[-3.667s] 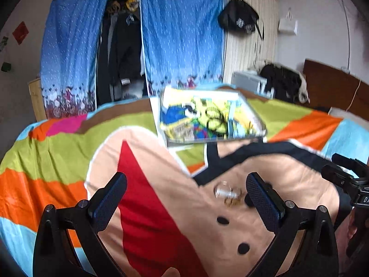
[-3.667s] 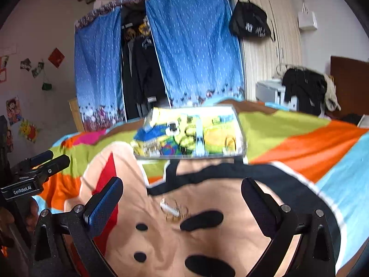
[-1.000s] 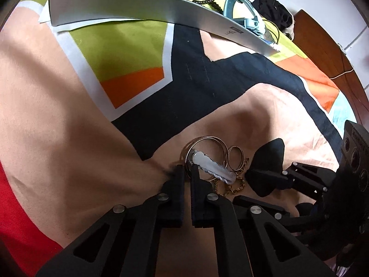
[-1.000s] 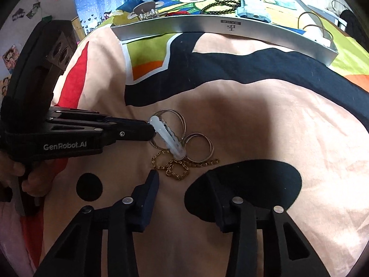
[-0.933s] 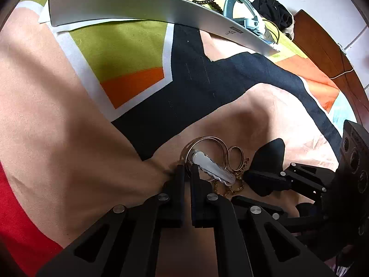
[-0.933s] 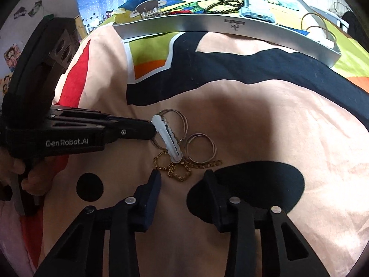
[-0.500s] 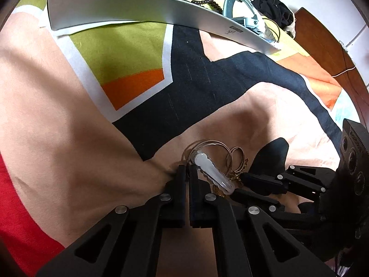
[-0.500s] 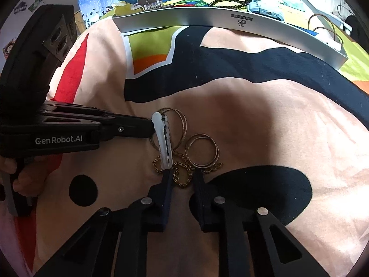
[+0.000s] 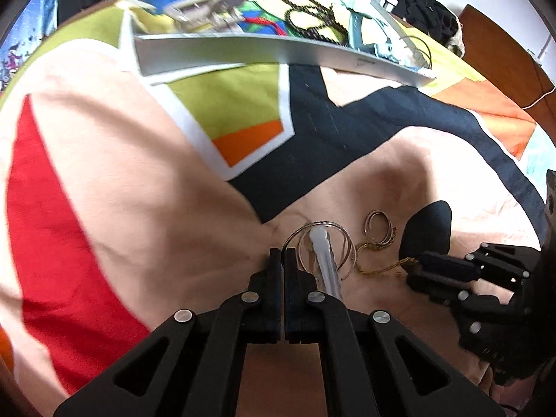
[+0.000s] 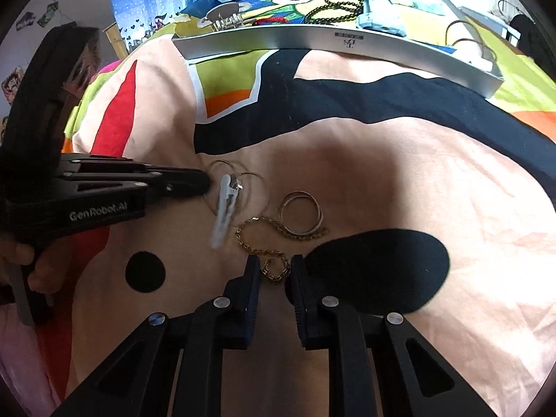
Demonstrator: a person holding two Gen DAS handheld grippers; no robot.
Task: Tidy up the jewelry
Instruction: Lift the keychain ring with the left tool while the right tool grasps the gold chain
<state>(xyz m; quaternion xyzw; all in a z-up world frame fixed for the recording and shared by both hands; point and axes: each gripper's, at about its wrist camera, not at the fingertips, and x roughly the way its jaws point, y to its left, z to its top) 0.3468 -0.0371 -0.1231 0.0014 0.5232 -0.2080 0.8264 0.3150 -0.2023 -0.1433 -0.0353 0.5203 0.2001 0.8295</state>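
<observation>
**Chain end sits between the right fingers**

On the bedspread (image 10: 399, 187), the tray (image 10: 340, 40) lies far. The left gripper (image 9: 282, 260) is clamped on the wire hoops (image 9: 323, 245). The right gripper (image 10: 274, 271) has just been closing, pinching the gold chain (image 10: 274, 234), which trails away toward the rings (image 10: 301, 216).

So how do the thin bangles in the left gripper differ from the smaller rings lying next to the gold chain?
The thin bangles are pinched at their edge by the shut left gripper and blur as if lifting; the smaller rings lie flat on the bedspread, ungripped. The bangles are wider and finer, with a white hair clip hanging from them; the rings are thicker and rest on the gold chain. Both are stacked metal hoops.
</observation>
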